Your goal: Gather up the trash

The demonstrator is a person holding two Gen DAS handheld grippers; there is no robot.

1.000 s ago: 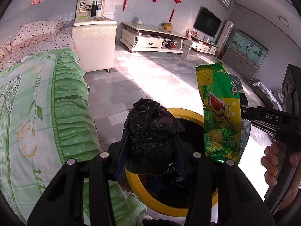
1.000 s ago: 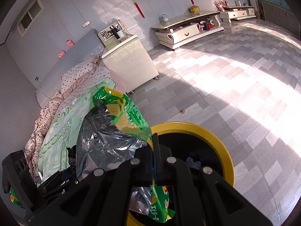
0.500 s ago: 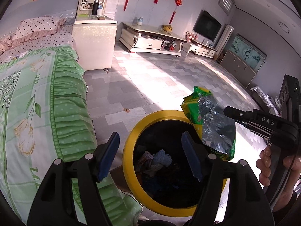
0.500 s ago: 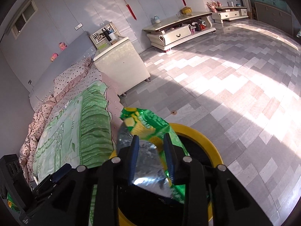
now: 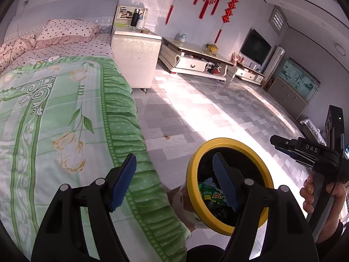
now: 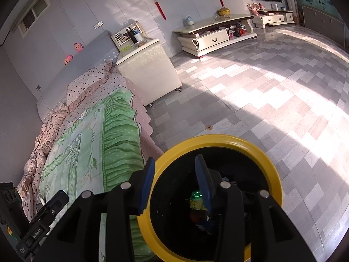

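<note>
Item: trash bin [image 5: 229,142], yellow-rimmed, on the floor [image 5: 196,109] just beside the bed [image 5: 65,120]; contents include a green snack wrapper [image 5: 212,193] lying on darker rubbish inside, also seen deep in the bin [image 6: 197,200] from the right wrist view. Your left gripper [image 5: 174,181] is spread wide and empty, one finger over the bed edge and one over the bin mouth; your right gripper [image 6: 175,181] is parted and empty above the opening. Risks: a finger catching the rim as you pull away could tip the bin, and the left gripper could snag the green bedspread.
</note>
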